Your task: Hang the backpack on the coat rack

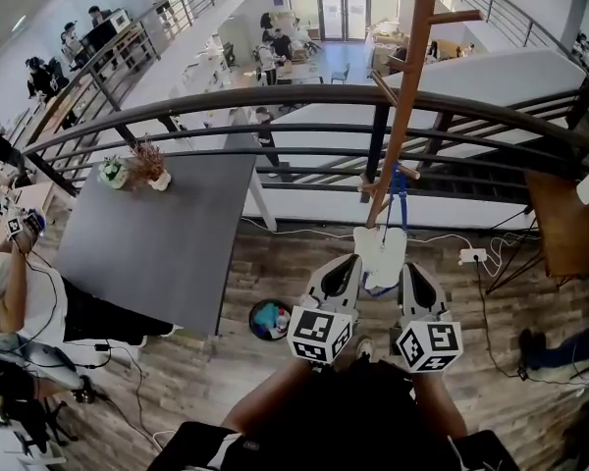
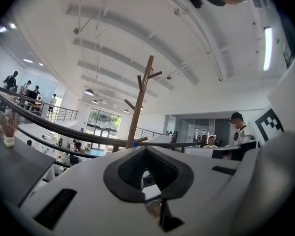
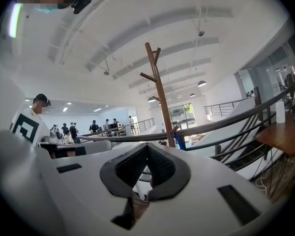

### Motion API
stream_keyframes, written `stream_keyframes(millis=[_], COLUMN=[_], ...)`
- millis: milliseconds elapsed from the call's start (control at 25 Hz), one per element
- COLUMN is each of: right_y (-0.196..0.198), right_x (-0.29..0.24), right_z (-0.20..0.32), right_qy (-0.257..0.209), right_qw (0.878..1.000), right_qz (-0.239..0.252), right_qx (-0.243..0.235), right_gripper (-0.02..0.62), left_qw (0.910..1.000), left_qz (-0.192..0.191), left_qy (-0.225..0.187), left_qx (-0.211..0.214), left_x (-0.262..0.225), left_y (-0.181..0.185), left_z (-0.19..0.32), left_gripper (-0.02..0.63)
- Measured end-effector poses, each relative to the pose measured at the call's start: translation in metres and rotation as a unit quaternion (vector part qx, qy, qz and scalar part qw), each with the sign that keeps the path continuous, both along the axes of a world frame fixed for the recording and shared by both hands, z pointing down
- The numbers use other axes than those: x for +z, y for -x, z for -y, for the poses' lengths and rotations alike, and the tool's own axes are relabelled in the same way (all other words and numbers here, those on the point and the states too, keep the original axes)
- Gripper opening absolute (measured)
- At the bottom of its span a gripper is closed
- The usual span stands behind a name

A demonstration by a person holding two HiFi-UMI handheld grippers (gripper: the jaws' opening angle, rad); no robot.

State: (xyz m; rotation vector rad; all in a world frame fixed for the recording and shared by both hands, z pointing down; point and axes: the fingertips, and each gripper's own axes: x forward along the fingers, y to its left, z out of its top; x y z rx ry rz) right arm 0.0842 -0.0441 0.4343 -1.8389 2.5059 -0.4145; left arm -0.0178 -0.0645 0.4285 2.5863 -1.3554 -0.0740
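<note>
A white backpack (image 1: 381, 249) hangs by its blue strap (image 1: 401, 192) from a low peg of the wooden coat rack (image 1: 404, 96), in front of the railing. Both grippers are just below it and apart from it. My left gripper (image 1: 345, 266) is under its left side and my right gripper (image 1: 412, 271) under its right side. In the left gripper view the left gripper (image 2: 146, 151) is shut and empty, with the coat rack (image 2: 140, 102) and a bit of blue strap (image 2: 133, 143) ahead. The right gripper (image 3: 146, 147) is likewise shut and empty, facing the rack (image 3: 160, 92) and the strap (image 3: 179, 140).
A dark curved railing (image 1: 275, 98) runs behind the rack, with a drop to a lower floor beyond. A grey table (image 1: 157, 243) with potted plants (image 1: 147, 165) stands at the left, a bin (image 1: 270, 319) by its corner. A wooden table (image 1: 569, 226) and cables lie to the right.
</note>
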Motion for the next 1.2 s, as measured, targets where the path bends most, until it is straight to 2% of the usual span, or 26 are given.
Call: stream_keyframes(millis=[280,680,1200], right_y=[-0.015,-0.006,-0.02], right_x=[0.0,0.008,0.009], right_z=[-0.001,0.013,0.024], right_qy=[-0.007,-0.006,-0.007], right_qw=[1.0,0.999,0.999], right_qz=[-0.004,-0.004,0.001], right_qx=[-0.005,-0.033,-0.039], right_gripper=[0.014,0.012,0.012], left_qw=[0.9998,0.9996,0.9993], left_qz=[0.011,0.015,0.021], left_qy=[-0.004,0.006,0.01], left_qx=[-0.014,-0.024,-0.028], left_x=[0.0,0.01,0.015], left_y=[-0.014,-0.015,-0.028], left_z=[0.003,0.015,0.024], left_gripper=[0.008,0.008,0.008])
